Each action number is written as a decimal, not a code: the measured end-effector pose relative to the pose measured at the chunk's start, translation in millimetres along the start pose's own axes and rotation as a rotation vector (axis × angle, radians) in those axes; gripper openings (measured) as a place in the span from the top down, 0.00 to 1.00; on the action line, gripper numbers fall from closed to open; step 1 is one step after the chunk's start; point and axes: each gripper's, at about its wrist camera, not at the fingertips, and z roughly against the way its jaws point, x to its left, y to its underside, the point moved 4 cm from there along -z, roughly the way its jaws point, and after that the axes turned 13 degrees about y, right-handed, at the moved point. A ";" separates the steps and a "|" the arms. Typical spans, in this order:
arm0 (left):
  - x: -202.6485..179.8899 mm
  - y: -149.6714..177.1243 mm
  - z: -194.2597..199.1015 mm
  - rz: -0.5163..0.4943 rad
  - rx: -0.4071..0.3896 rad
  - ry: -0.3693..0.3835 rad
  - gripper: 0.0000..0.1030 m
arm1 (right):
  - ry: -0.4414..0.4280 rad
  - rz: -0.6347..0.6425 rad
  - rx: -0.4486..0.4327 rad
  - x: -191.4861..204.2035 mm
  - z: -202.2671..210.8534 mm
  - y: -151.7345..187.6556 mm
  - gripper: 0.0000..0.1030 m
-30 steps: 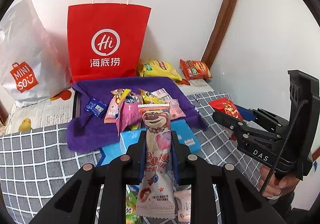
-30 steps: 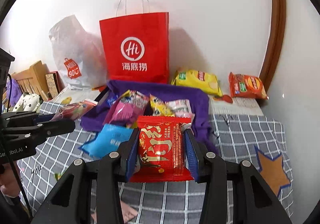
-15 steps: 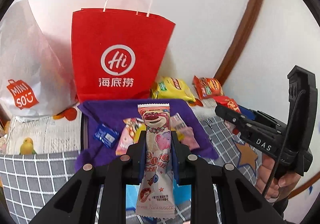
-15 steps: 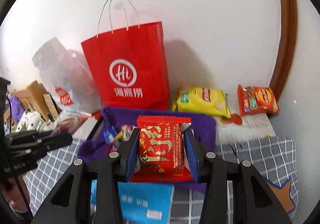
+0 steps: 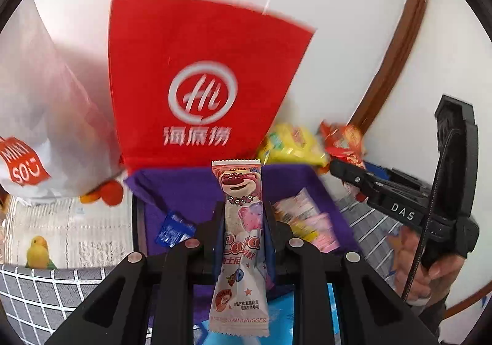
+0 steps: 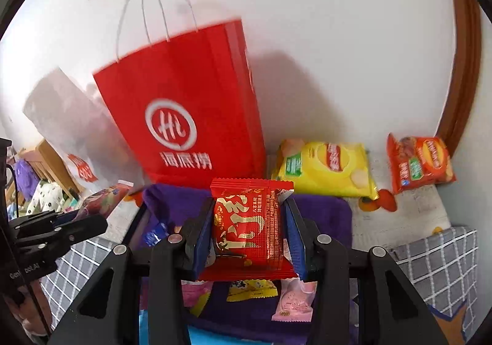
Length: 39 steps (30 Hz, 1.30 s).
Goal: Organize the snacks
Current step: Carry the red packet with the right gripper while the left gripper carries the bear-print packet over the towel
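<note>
Red paper bag upright against wall at 12 o'clock, purple cloth at its foot. Left claw clamps pink bear-print snack stick upright; right claw clamps red snack packet, both above cloth.

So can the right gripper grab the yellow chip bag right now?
Probably not yet. The right gripper is shut on the red snack packet, so its jaws are full. The yellow chip bag lies uncovered by the wall, beside the red paper bag.
</note>
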 end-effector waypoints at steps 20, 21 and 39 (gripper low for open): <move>41.3 7.9 -26.6 0.080 0.063 -0.082 0.80 | 0.040 0.030 0.103 -21.2 -36.6 10.9 0.58; 42.3 7.3 -25.2 0.084 0.059 -0.079 0.80 | 0.042 0.032 0.108 -20.7 -37.8 11.5 0.58; 49.8 6.6 -22.1 0.119 0.063 -0.054 0.80 | 0.038 0.093 0.200 0.1 -59.4 25.8 0.57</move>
